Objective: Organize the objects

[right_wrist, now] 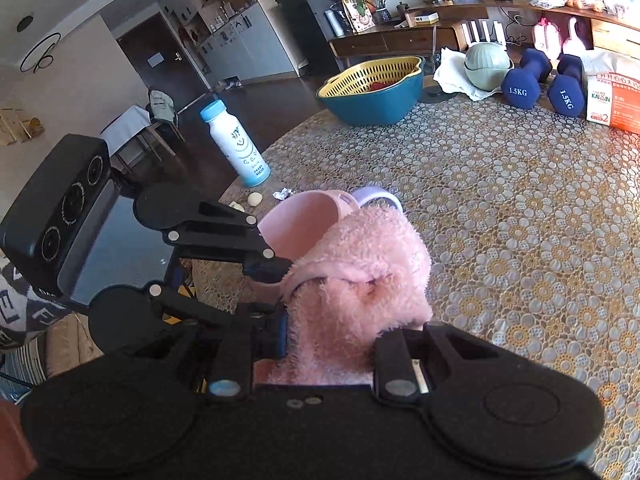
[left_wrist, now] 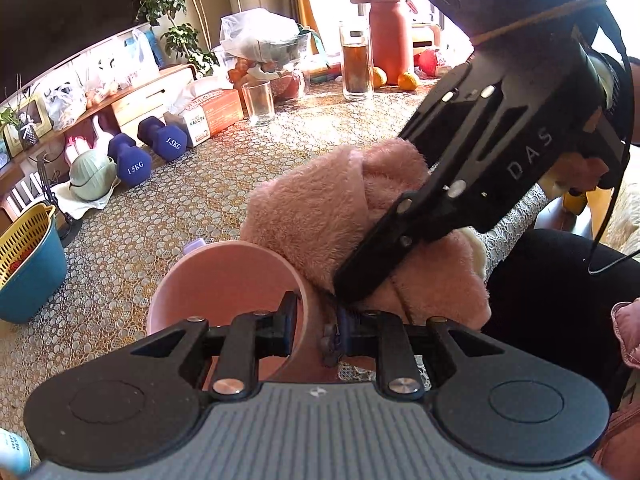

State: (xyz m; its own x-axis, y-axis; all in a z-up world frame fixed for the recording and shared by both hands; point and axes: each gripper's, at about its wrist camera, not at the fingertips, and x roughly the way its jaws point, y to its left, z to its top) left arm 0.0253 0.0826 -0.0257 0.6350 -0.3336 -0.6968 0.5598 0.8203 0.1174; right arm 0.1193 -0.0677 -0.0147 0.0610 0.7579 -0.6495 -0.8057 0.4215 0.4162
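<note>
Your left gripper [left_wrist: 314,326] is closed on the rim of the pink cup [left_wrist: 228,280], one finger inside the wall and the other outside it, so the cup is pinched at its near right edge while it sits near the edge of the lace-patterned tablecloth [left_wrist: 160,208]. Your right gripper [right_wrist: 332,344] is clamped shut on the fluffy pink towel [right_wrist: 360,272], whose pile bulges up between and over the fingers and hides the right one almost wholly. In the left wrist view the right gripper comes in from the upper right, its tips buried in the towel just beside the cup's rim; the towel is bunched against the cup's right side and touches it. From the right wrist view the towel lies partly over the cup's rim, and a lilac cup [right_wrist: 378,196] shows just behind the pink one, touching or nearly so; you cannot tell which. Farther back on the table stand a blue basin with a yellow strainer [right_wrist: 372,92], two blue dumbbells [right_wrist: 540,84] side by side, a pale green lidded pot [right_wrist: 486,66] on a white cloth, and an orange and white tissue box [left_wrist: 208,116]. A white bottle with a blue cap [right_wrist: 240,144] stands near the table's left edge, with small scraps close to it. An empty glass [left_wrist: 259,102] and a tall glass of brown drink [left_wrist: 356,66] stand at the far side
</note>
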